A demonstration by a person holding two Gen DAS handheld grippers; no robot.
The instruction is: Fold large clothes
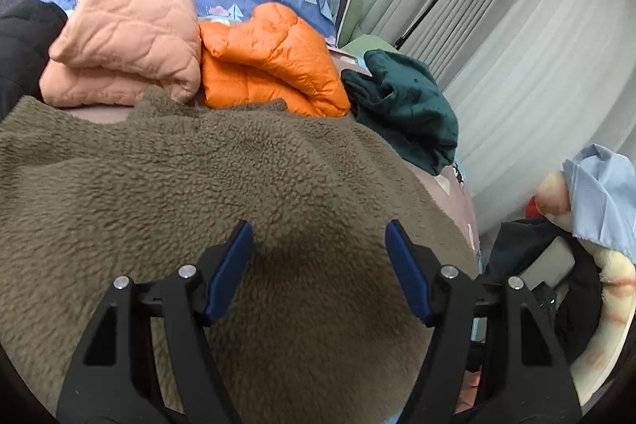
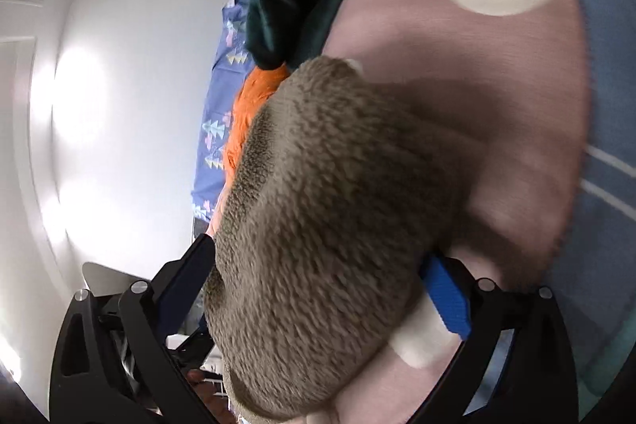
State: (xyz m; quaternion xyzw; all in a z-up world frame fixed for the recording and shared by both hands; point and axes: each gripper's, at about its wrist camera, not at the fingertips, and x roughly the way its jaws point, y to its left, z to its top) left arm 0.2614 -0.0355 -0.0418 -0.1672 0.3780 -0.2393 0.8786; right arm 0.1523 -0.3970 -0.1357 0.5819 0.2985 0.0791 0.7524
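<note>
Two views: folded pink jacket left-wrist only (right shows wall).

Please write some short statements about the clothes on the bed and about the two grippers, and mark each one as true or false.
1. The left gripper is open above the brown fleece garment. True.
2. The orange puffer jacket lies to the left of the pink quilted jacket in the left wrist view. False: it lies to the right, touching it.
3. The right gripper has nothing between its fingers. False: a thick bundle of the brown fleece sits between them.
4. A dark green garment lies crumpled beside the orange jacket. True.
5. The bed cover under the fleece is plain white. False: it is dusty pink with pale spots.
</note>
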